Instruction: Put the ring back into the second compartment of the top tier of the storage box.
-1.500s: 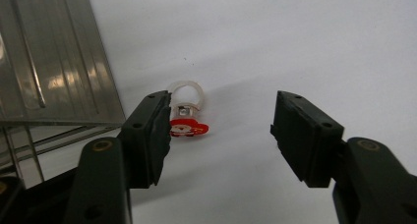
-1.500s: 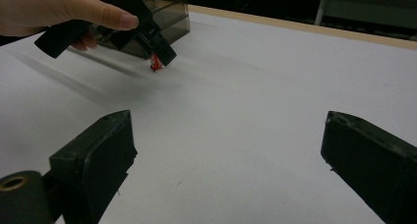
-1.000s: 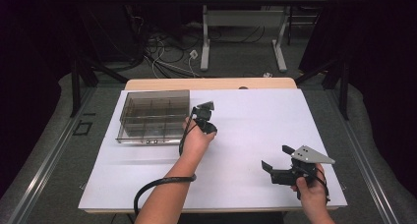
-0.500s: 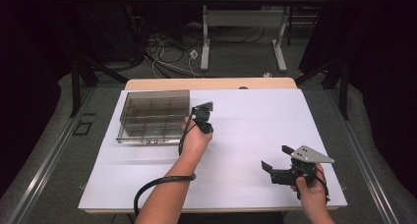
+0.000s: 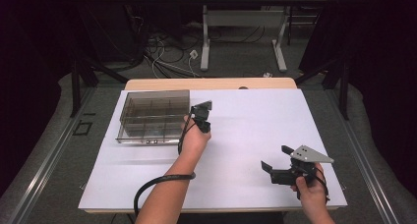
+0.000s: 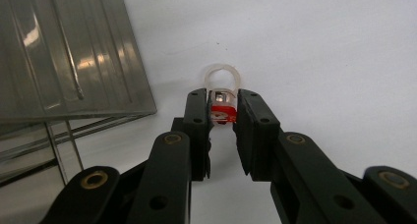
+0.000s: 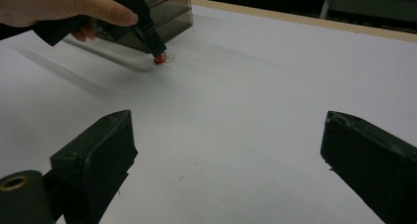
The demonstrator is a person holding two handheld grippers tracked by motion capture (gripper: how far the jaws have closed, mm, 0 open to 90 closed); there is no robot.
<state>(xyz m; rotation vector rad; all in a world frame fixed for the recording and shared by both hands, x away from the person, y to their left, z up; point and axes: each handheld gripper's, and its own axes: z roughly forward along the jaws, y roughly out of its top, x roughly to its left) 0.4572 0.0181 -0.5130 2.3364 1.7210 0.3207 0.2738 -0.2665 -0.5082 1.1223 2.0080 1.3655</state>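
Red-and-clear clip piece (image 6: 223, 106) with a translucent ring on its far end sits between your left gripper's (image 6: 222, 117) jaws, at the centre of the left gripper view, down on the white table sheet (image 6: 319, 47). The jaws stand narrow, closed in on its red body from both sides; whether they bear on it firmly or only touch it cannot be told. Nearest, at the lower right of the high view, your right gripper (image 5: 269, 168) rests low over the sheet with its jaws spread wide and nothing between them; its own view shows bare sheet in the gap. Further up, at mid-frame, your left hand (image 5: 194, 138) points its gripper forward and down, tips just beside the right-hand near corner of the smoky clear compartment box (image 5: 153, 117). In the right gripper view the piece shows as a red spot (image 7: 158, 60) under those tips at the upper left, close to the box wall. Judgement: the grip is on a very small, smooth part taken near the jaw tips, so a lift with slack pressure could let it pivot or drop. The ring projects past the tips; a swing toward the box could catch it on the wall or a divider and twist the piece loose. Box lid state is unclear from here; check before you carry across.
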